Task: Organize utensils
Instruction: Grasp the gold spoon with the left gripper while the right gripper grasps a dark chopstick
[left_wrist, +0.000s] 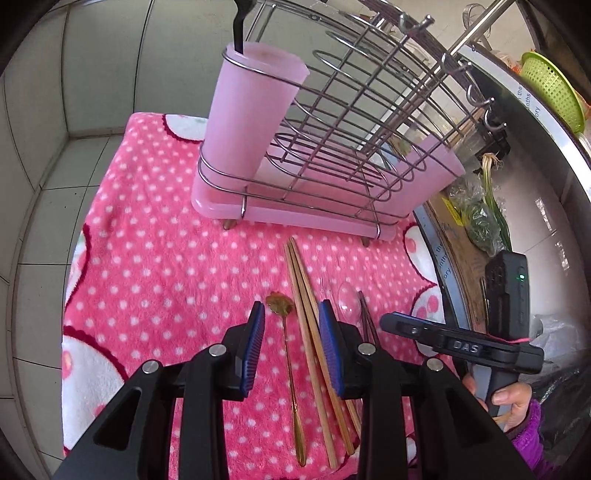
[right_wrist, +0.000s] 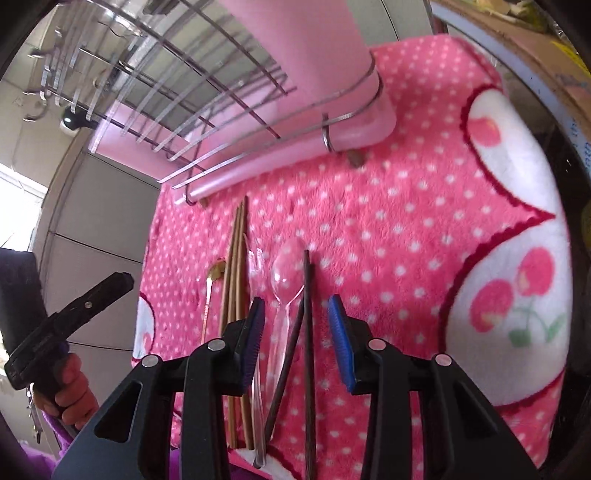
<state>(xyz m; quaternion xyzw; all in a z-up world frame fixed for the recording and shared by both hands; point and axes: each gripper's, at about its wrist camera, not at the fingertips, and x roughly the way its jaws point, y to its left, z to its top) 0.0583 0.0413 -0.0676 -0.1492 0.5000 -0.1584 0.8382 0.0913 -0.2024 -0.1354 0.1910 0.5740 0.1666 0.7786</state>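
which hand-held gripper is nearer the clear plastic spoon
Right. The right hand-held gripper hangs over the clear plastic spoon, its handle between the open fingers. The left hand-held gripper sits over the wooden chopsticks, beside it.

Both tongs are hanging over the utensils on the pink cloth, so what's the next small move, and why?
Probably lower the left tongs a little further and close on the wooden chopsticks. They lie between its open pads beside the gold spoon, untouched. The right tongs straddle the clear spoon and dark chopsticks, also gripping nothing. The wire rack with its pink cup stands just beyond.
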